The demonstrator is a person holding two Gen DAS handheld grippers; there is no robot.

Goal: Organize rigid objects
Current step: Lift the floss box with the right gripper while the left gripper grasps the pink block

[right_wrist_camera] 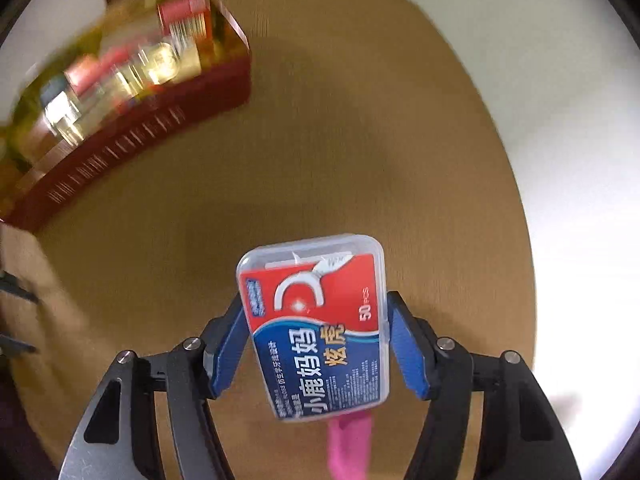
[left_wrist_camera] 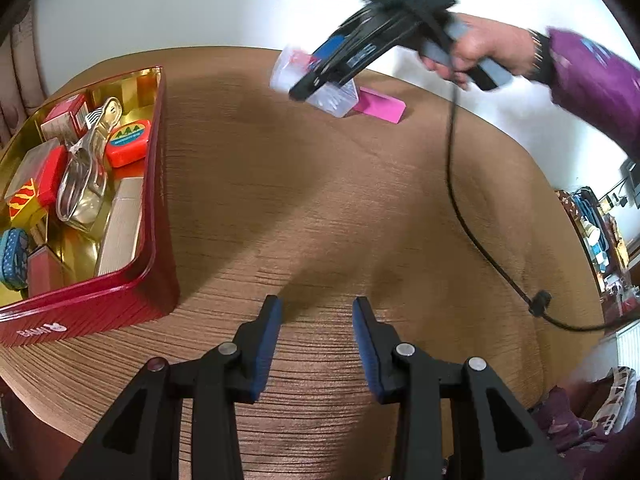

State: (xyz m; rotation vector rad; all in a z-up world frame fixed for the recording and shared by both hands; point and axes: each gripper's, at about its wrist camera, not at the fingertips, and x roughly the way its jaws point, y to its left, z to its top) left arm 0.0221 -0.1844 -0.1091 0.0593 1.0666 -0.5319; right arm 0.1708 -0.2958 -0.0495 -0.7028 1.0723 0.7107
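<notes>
My right gripper [right_wrist_camera: 316, 312] is shut on a clear plastic floss-pick box [right_wrist_camera: 316, 320] with a red and blue label and holds it above the brown table [right_wrist_camera: 320, 140]. The left wrist view shows that gripper [left_wrist_camera: 316, 88] and the box [left_wrist_camera: 332, 98] lifted over the table's far side. A pink flat block [left_wrist_camera: 380, 105] lies on the table behind the box; it also shows under the box in the right wrist view [right_wrist_camera: 350, 444]. A red tin [left_wrist_camera: 156, 208] with a gold inside holds several small boxes, a clear scoop [left_wrist_camera: 86, 176] and an orange tape measure [left_wrist_camera: 129, 142]. My left gripper [left_wrist_camera: 316, 312] is open and empty, low over the table.
The right gripper's black cable [left_wrist_camera: 456, 184] hangs down across the table's right side. The tin stands at the left edge of the table and shows blurred in the right wrist view [right_wrist_camera: 132, 136]. Cluttered shelves [left_wrist_camera: 600, 232] stand beyond the table on the right.
</notes>
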